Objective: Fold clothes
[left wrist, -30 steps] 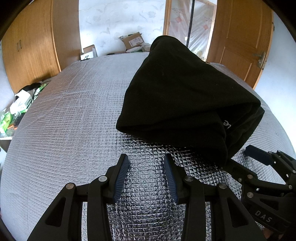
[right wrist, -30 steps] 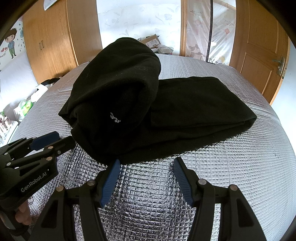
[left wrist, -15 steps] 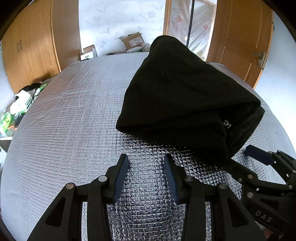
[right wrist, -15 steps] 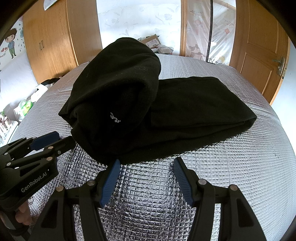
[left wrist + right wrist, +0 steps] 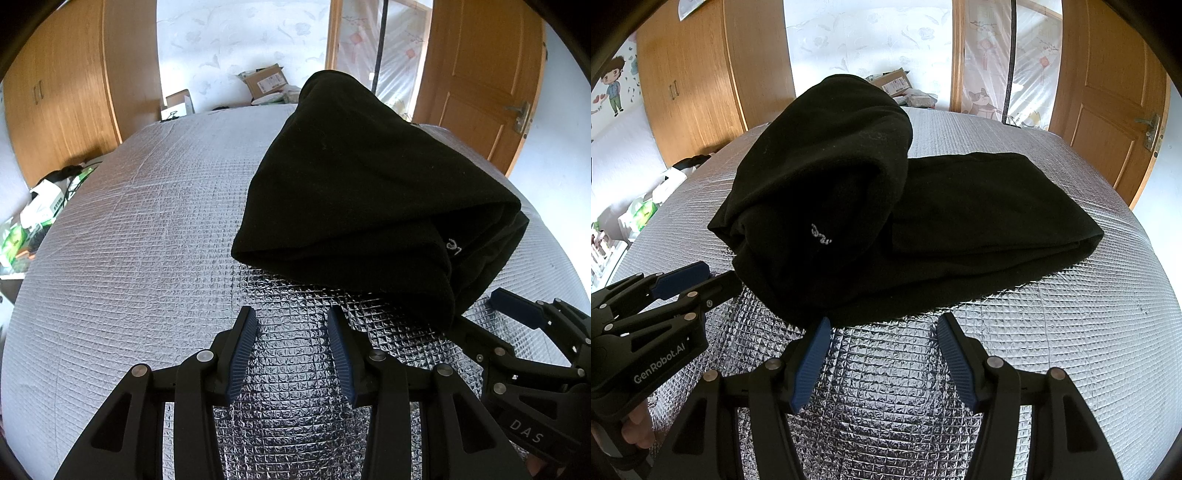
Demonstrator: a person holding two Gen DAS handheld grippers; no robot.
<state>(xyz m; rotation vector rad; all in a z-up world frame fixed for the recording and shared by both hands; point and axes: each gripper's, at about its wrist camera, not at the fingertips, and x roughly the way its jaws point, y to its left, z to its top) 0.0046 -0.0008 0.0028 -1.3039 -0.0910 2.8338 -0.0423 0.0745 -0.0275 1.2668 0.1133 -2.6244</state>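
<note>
we note no change across the last second: black fleece garment lies folded on the silver quilted mat; left gripper and right gripper remain parted, empty.

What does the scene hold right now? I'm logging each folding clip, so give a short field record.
garment: black garment, folded, one end bunched into a raised hump
marking: small pale logo on the hump
surface: silver quilted mat
left gripper: open, empty, short of the garment's near edge
right gripper: open, empty, at the near edge
background: wooden door
</note>
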